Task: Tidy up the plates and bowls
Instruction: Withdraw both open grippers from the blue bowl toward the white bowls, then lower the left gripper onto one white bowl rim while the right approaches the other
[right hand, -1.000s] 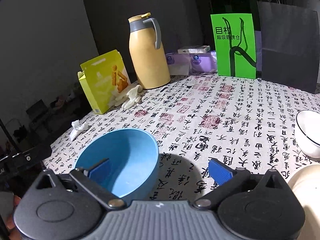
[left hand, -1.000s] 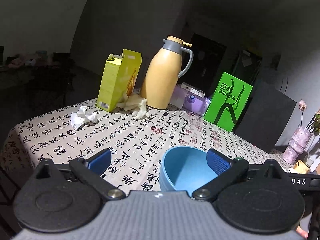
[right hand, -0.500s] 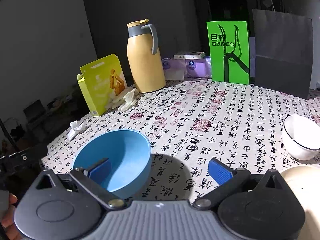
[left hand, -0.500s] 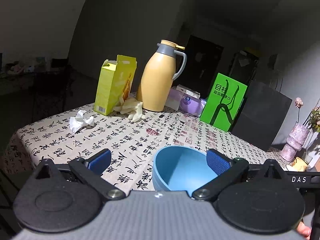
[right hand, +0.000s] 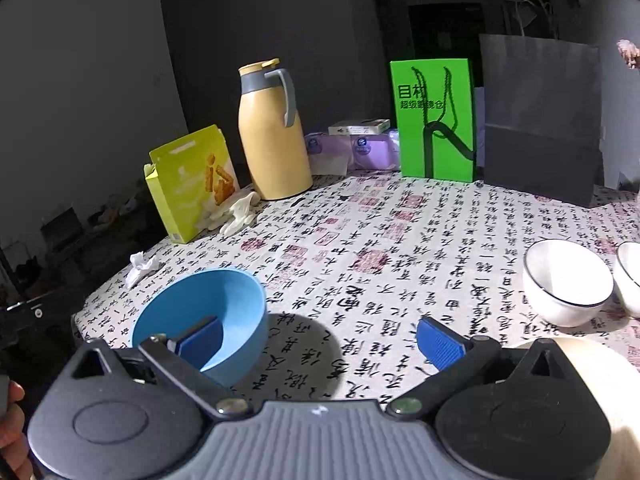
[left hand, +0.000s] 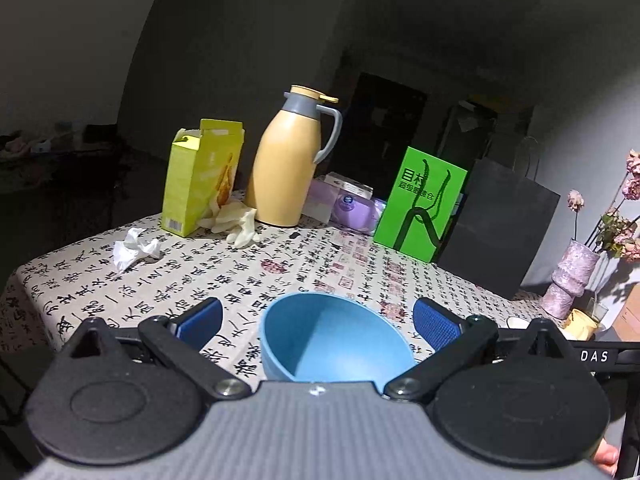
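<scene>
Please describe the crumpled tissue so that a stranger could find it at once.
Start at the tall yellow thermos, then the open yellow-green box beside it. Nearer the tablecloth's edge lies the tissue, small, white and crumpled, unlike the pale gloves by the box.

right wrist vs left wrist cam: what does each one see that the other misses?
Only the right wrist view shows two white bowls on the tablecloth and a pale rounded dish at the lower right edge.

Only the left wrist view shows a vase of dried flowers and a small yellow cup at the far right.

Both show the blue bowl, yellow thermos, yellow-green box, green box, black paper bag, gloves and crumpled tissue. The left gripper and right gripper are both open.
</scene>
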`<state>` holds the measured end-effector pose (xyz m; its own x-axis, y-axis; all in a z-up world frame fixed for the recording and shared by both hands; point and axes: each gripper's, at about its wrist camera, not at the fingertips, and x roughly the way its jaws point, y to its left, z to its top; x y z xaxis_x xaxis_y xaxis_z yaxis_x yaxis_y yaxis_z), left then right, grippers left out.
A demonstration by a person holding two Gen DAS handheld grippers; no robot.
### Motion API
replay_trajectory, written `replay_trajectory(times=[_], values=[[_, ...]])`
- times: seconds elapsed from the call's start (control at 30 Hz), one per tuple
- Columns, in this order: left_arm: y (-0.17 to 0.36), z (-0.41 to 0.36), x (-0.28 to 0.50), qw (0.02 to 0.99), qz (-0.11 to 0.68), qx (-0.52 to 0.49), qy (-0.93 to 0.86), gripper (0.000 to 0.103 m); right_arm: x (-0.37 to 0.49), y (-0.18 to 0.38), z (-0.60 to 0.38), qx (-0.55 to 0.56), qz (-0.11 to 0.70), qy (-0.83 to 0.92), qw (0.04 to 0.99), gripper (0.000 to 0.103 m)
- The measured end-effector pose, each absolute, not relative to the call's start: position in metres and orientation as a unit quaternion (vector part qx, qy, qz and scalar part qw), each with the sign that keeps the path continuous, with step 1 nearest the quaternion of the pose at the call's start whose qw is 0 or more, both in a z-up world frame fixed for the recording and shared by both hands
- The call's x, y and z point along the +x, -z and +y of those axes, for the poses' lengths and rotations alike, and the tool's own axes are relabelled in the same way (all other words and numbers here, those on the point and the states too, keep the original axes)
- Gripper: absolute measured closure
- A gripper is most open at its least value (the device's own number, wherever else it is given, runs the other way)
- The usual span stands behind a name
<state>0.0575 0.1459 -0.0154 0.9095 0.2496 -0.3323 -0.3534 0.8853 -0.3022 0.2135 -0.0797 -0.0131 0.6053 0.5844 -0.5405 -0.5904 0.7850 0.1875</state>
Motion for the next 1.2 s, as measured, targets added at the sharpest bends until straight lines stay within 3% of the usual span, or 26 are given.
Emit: replay_trajectory(times=[1.2], values=[[-0.004,0.040,0.164,0.974,0.167,-0.152,-0.030,0.000,0.260,-0.005,-0.240,0.024,0.271,-0.207,0.940,0.000]])
